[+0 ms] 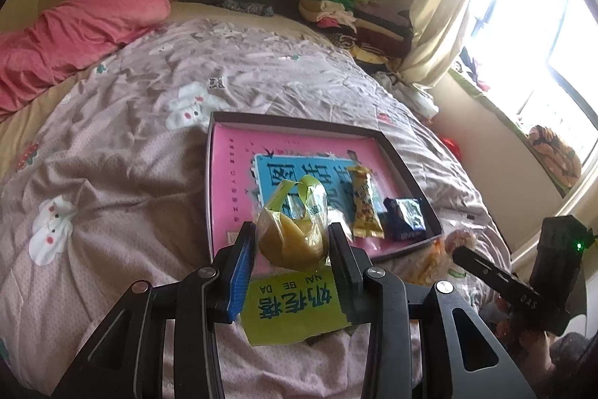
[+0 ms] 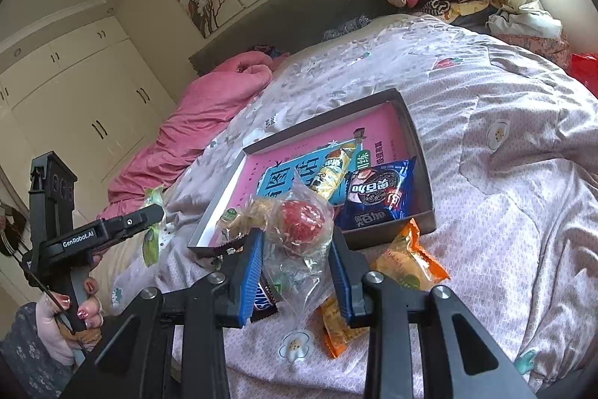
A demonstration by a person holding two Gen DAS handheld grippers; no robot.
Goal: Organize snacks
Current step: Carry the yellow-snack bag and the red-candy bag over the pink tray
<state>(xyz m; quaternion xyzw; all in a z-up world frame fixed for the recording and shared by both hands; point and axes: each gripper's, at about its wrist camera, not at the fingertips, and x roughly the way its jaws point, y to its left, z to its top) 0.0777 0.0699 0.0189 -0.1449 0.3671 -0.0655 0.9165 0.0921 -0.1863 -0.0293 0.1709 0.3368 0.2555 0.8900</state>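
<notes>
A shallow dark box with a pink printed bottom lies on the bed. In it lie a yellow snack bar and a blue Oreo pack. My left gripper is shut on a clear bag with a yellow pastry, just above the box's near edge, over a green packet. My right gripper is shut on a clear wrapper with a red round snack at the box's near corner. The left gripper also shows in the right wrist view.
Loose snacks lie on the quilt near the box: orange packets, a Snickers bar. A pink blanket lies at the bed's far left. Folded clothes are stacked by the headboard. A window is on the right.
</notes>
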